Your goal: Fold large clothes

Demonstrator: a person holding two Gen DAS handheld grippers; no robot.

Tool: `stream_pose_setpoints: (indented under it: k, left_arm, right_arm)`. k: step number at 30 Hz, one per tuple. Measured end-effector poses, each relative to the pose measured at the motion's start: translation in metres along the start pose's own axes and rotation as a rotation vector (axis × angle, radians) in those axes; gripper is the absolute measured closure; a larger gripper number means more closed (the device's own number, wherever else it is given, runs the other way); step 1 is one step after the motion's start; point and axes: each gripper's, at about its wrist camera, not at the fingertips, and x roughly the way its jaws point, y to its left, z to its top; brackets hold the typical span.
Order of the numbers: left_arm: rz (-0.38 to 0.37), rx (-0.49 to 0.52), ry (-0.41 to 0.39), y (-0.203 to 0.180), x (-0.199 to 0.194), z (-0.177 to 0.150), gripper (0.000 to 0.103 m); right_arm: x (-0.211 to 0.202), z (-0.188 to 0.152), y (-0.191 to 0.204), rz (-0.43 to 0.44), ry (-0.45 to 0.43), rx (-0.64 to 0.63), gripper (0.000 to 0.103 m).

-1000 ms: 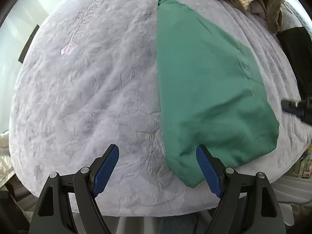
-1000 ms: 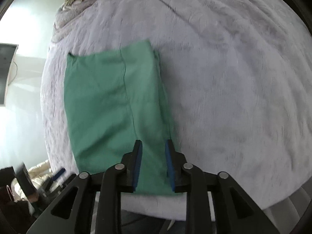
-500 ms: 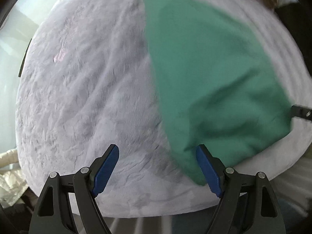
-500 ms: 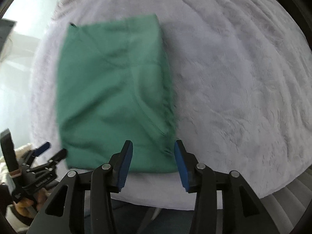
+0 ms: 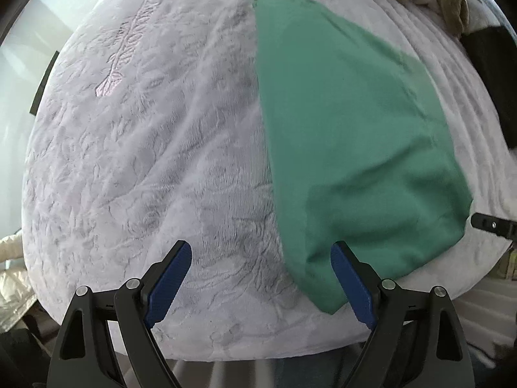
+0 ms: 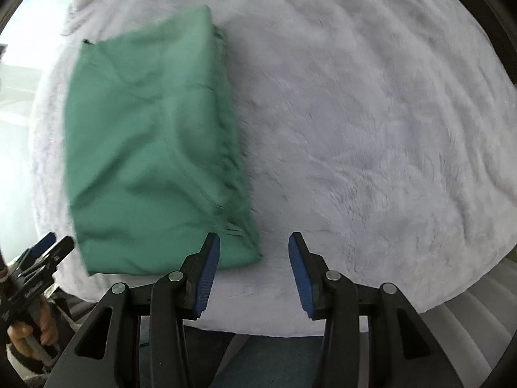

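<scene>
Lying folded, green garment [image 5: 349, 148] rests beside blanket's [image 5: 161, 161] unreadable embossed lettering [image 5: 124, 51].

Daylight is soft and even, strongest at the left edge of both views, where the background washes out to pale white. Shadows are faint; only shallow creases shade the green garment [image 5: 352, 148] and the nap of the lilac blanket [image 5: 155, 161]. Fisheye distortion bulges the bed into a dome, with dark vignetting at the corners. The right wrist view is motion-blurred, the garment's edges smeared, while the left view is sharper.
</scene>
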Motion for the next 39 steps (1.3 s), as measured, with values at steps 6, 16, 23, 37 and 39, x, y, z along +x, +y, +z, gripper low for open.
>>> stream_pose_setpoints:
  k: [6,16,23,37,39]
  left_arm:
    - [-0.001,0.004,-0.040,-0.005,-0.019,0.008,0.014]
    - [-0.012,0.008,-0.089,-0.021,-0.044,0.018,0.014]
    - [-0.016,-0.029,-0.112,-0.022,-0.054,0.023,0.000]
    - [0.009,-0.026,-0.136,-0.031,-0.061,0.021,0.000]
    - [0.015,-0.023,-0.142,-0.032,-0.063,0.022,0.000]
  right_arm:
    - [-0.015,0.010,0.026,0.030,-0.031,-0.030,0.051]
    - [-0.043,0.018,0.054,0.010,-0.116,-0.062,0.025]
    - [-0.051,0.019,0.067,-0.048,-0.172,-0.100,0.013]
    - [-0.057,0.014,0.079,-0.122,-0.237,-0.126,0.000]
    - [-0.057,0.014,0.079,-0.121,-0.234,-0.124,0.000]
